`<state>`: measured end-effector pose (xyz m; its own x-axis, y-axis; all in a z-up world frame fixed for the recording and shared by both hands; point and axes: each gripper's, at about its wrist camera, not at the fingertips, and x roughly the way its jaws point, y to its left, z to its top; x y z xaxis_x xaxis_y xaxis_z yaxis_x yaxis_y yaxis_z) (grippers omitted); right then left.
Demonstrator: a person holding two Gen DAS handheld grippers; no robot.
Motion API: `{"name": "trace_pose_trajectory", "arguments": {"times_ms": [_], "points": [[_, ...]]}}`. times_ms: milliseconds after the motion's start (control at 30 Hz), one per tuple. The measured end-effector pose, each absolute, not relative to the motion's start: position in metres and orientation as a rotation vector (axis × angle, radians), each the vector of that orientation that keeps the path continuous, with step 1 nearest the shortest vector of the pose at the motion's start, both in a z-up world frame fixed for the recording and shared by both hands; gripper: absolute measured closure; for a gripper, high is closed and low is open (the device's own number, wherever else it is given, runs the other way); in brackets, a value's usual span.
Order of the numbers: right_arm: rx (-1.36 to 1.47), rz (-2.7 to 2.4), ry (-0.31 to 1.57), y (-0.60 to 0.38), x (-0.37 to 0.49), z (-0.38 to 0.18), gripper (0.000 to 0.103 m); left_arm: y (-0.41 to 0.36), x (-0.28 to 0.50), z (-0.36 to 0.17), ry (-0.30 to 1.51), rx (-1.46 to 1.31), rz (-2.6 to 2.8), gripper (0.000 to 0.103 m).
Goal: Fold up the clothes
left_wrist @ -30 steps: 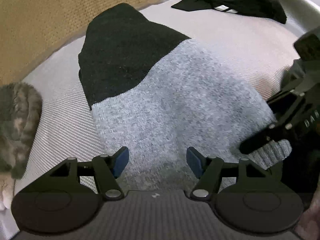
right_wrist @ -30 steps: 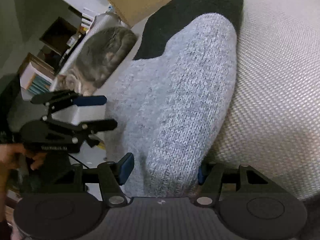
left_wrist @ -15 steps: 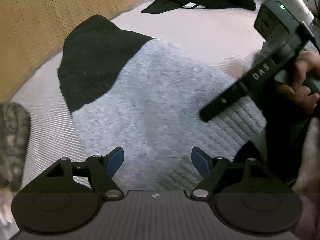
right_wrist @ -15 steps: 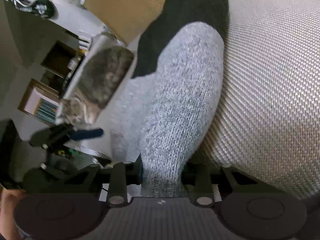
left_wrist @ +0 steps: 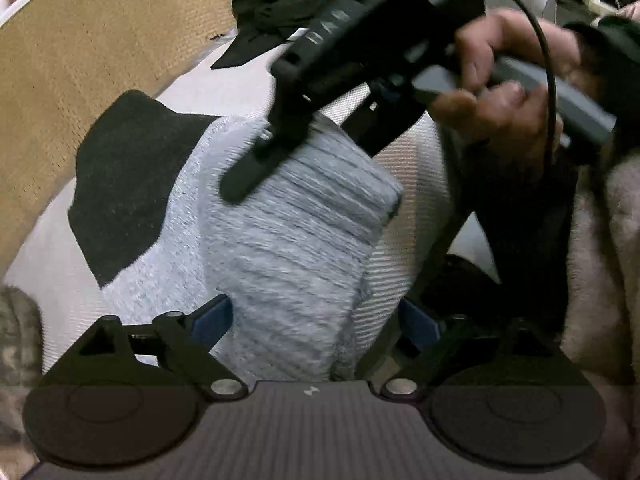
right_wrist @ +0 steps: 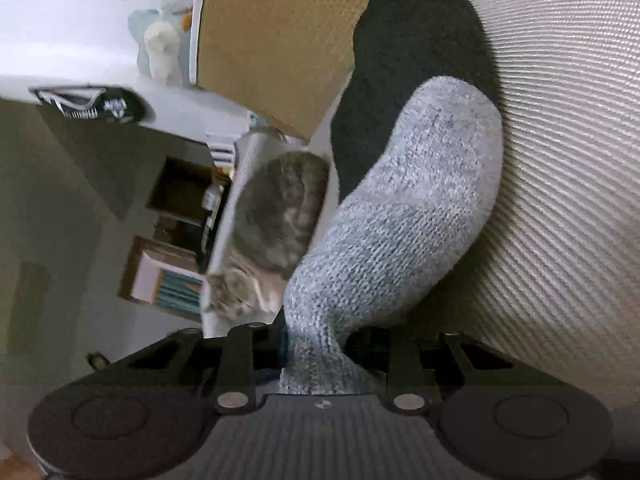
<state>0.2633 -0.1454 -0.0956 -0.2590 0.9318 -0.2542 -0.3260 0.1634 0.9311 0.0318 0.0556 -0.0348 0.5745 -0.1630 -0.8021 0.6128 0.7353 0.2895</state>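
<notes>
Sock (left_wrist: 288, 240), grey with a black toe, lies on a pale woven bed (left_wrist: 404, 152); toe end flat toward a tan headboard (left_wrist: 80, 80), ribbed cuff end lifted and curled back over the foot part. Right tongs (right_wrist: 316, 344) pinched narrow on the cuff, a twist of grey knit between the jaws. Left tongs (left_wrist: 316, 316) wide, holding nothing, blue pads either side of the raised knit near the camera.

Progress, as a guess: fold mid-way, cuff in the air and not yet laid on the toe end. Left to do: lay it down and let go. Another dark garment (left_wrist: 272, 16) sits bunched at the far end of the bed, unfolded as far as visible.

Hard to see: right tongs and hand (left_wrist: 508, 80) blurred in left view and covering part of the cuff; can't tell if it's one sock or a stacked pair. Furry grey shape (right_wrist: 276, 216) at bed edge, likely a cat, cut off in both views.
</notes>
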Motion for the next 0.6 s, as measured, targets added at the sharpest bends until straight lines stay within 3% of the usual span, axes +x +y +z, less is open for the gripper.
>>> {"name": "trace_pose_trajectory", "arguments": {"times_ms": [367,467,533,600], "points": [[0.824,1.378,1.301,-0.15,0.279,-0.095,0.071,0.053,0.053,-0.051,0.767,0.678,-0.29,0.01],[0.835,1.375,1.309,-0.153,0.281,-0.097,0.071,0.054,0.056,-0.045,0.792,0.645,-0.334,0.02],[0.822,1.372,1.313,-0.156,0.282,-0.097,0.072,0.057,0.059,-0.044,0.808,0.626,-0.327,0.034],[0.802,1.368,1.311,-0.157,0.281,-0.094,0.071,0.059,0.061,-0.044,0.821,0.61,-0.313,0.042]]}}
